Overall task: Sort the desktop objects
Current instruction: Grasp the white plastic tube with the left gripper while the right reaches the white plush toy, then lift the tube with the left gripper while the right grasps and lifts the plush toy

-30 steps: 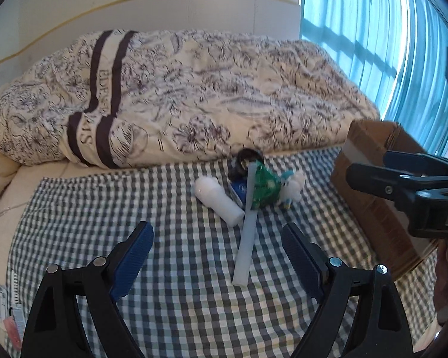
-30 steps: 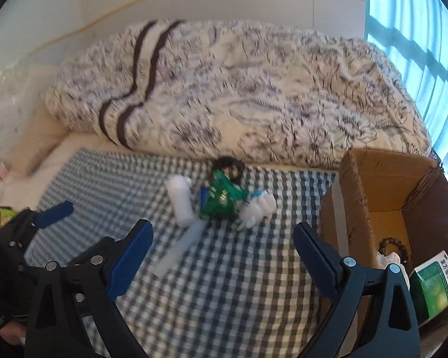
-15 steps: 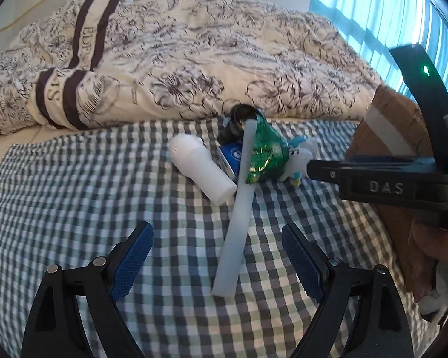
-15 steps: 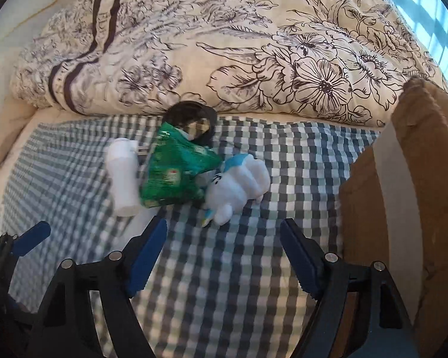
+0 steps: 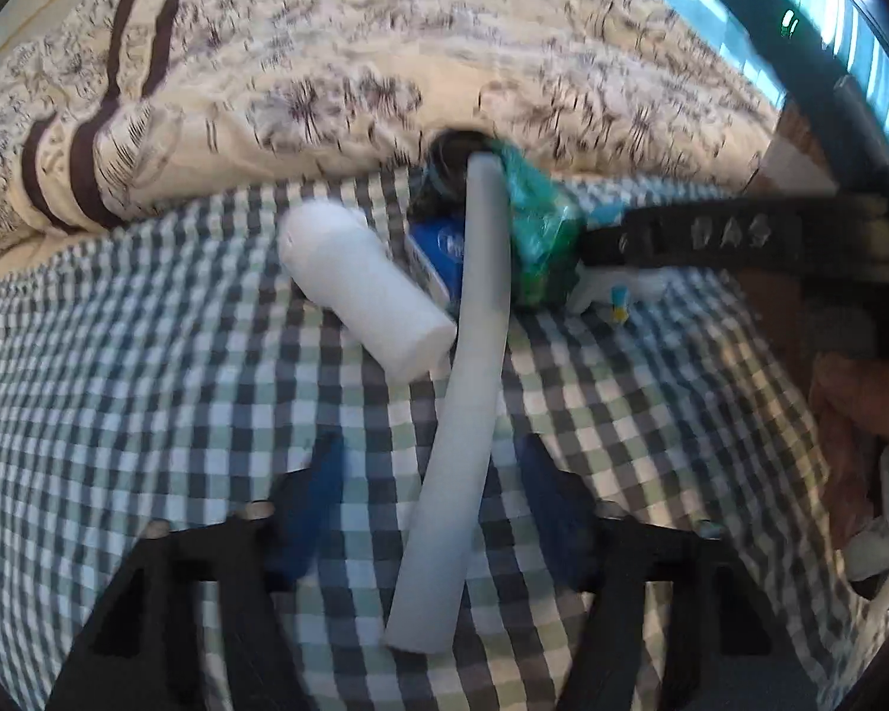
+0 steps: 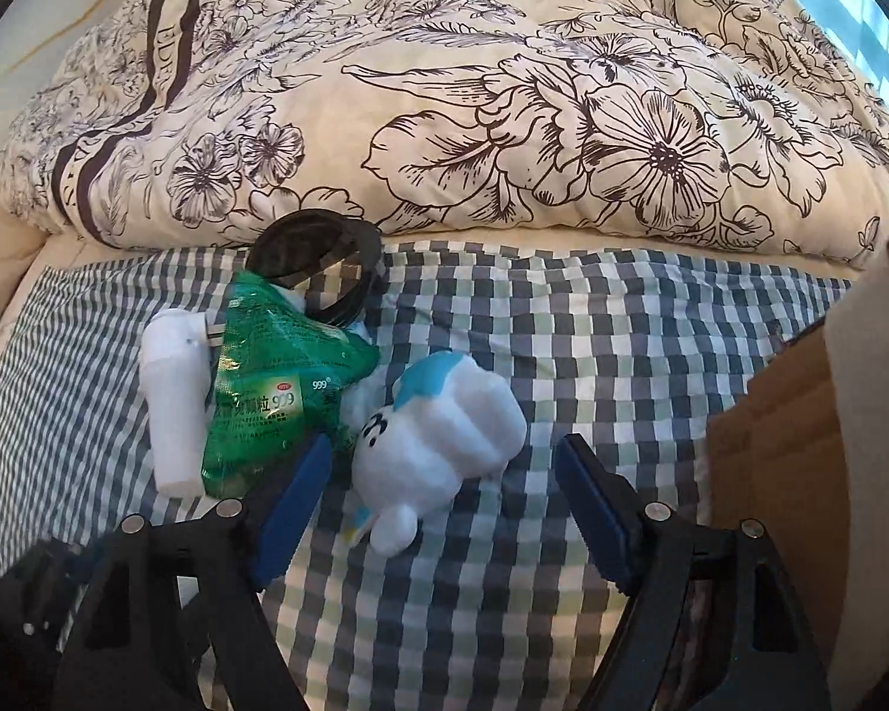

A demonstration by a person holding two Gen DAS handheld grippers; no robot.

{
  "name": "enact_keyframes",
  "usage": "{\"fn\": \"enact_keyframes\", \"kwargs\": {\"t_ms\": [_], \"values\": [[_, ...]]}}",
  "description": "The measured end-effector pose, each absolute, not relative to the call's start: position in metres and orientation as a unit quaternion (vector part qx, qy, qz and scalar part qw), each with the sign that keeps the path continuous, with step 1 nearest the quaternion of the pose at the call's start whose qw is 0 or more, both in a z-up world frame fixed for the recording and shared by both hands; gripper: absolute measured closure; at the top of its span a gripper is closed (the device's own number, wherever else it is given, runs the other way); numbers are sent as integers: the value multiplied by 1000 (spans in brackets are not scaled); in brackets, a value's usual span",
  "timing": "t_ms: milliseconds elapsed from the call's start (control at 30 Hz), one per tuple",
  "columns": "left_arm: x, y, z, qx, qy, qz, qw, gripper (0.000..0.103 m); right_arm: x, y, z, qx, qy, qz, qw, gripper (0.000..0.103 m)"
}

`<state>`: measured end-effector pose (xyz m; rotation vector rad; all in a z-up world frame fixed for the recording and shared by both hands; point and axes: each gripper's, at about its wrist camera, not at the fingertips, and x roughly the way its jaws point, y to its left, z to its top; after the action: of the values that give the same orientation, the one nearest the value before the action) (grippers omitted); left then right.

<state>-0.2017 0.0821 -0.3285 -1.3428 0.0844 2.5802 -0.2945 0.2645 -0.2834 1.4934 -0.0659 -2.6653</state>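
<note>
— Jaws?
— Left gripper (image 5: 429,509) spread wide astride a long, pale-grey foam tube (image 5: 465,391) beside the green packet (image 5: 542,249).
— Right?
— Right gripper (image 6: 444,503) gaping around a white-and-blue plush toy (image 6: 438,432), touching that green packet (image 6: 272,391).

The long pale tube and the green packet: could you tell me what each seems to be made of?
The tube looks like matte foam: pale grey, dull, bending slightly. The green packet looks like glossy plastic film, crinkled, with printed text and highlights.
</note>
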Motion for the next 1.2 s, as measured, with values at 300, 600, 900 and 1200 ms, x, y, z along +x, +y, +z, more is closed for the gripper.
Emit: {"fn": "enact_keyframes", "kwargs": {"t_ms": [300,600,900,1200], "values": [[-204,89,-330,-451,21,883,126,89,-301,261,-304,505,-4,-862,42,25],[-189,65,-297,-427,-13,896,119,94,-301,263,-302,496,-19,-867,48,44],[-175,42,-257,-397,-39,909,117,94,-284,253,-288,479,-23,-874,79,63],[-159,32,-220,-365,-43,923,117,94,-245,270,-250,435,-61,-894,87,63]]}}
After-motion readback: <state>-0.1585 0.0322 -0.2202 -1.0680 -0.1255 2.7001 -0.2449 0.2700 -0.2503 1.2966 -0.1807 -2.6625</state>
